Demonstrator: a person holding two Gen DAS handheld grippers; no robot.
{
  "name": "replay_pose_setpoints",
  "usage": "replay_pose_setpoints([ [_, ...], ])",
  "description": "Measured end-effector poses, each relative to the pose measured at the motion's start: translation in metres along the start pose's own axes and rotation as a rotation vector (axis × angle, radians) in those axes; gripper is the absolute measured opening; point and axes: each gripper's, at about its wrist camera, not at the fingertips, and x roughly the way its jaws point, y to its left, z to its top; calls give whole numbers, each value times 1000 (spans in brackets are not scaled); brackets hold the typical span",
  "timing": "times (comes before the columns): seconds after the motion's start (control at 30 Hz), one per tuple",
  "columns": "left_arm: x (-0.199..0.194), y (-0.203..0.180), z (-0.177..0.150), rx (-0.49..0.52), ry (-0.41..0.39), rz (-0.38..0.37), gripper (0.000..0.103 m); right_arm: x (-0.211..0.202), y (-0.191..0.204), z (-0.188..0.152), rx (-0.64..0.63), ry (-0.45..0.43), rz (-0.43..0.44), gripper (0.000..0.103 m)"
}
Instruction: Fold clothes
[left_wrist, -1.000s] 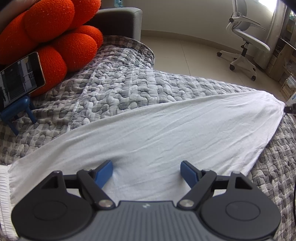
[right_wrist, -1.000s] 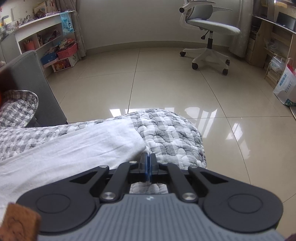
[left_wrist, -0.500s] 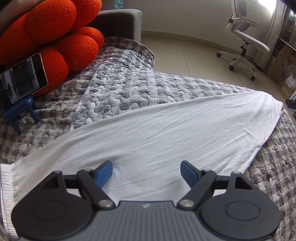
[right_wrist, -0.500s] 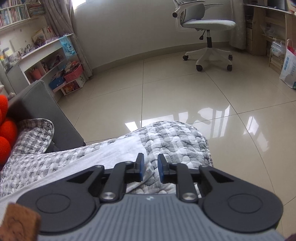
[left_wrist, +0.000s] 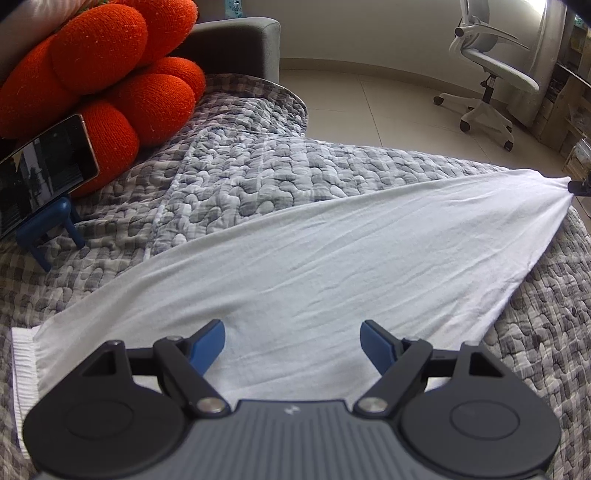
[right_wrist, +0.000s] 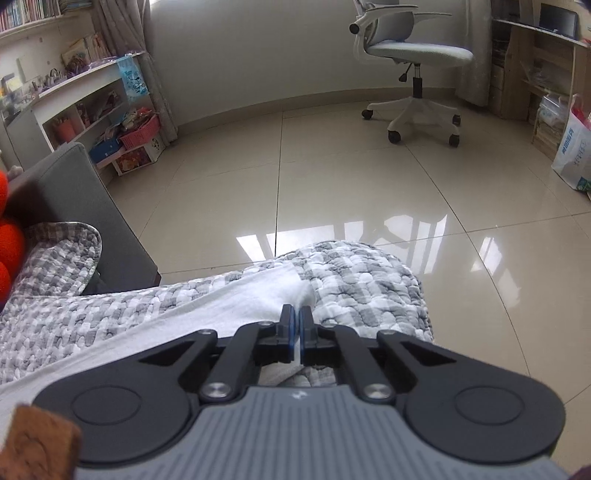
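My right gripper (right_wrist: 296, 328) has just closed on the corner of the thin, limp white garment (left_wrist: 332, 266) spread across the quilt (left_wrist: 258, 173); left gripper (left_wrist: 291, 341) gapes over its near edge, next hold.

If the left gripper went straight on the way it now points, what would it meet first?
Most likely the white garment spread on the quilt; the open left gripper points down at it, though depth is unclear.
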Motion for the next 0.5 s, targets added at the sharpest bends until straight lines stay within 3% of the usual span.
replay_pose_setpoints([
  [0.1, -9, 6, -5, -19, -7, 3, 81, 22, 1, -14, -28, 58, -50, 2],
  [0.13, -11, 9, -7, -28, -10, 6, 82, 20, 2, -17, -49, 21, -53, 2],
  [0.17, -14, 13, -9, -39, -14, 10, 81, 15, 4, -16, -57, 14, -60, 7],
  [0.23, -19, 20, -13, -60, -20, 14, 81, -1, 7, -14, -64, -21, -81, 31],
  [0.3, -24, 28, -17, -83, -26, 13, 82, -24, 9, -10, -68, -72, -72, 39],
  [0.4, -29, 40, -21, -112, -38, 12, 82, -59, 22, -11, -108, -113, -40, 39],
  [0.5, -29, 51, -26, -134, -40, 11, 82, -90, 46, -26, -195, -110, 51, 42],
])
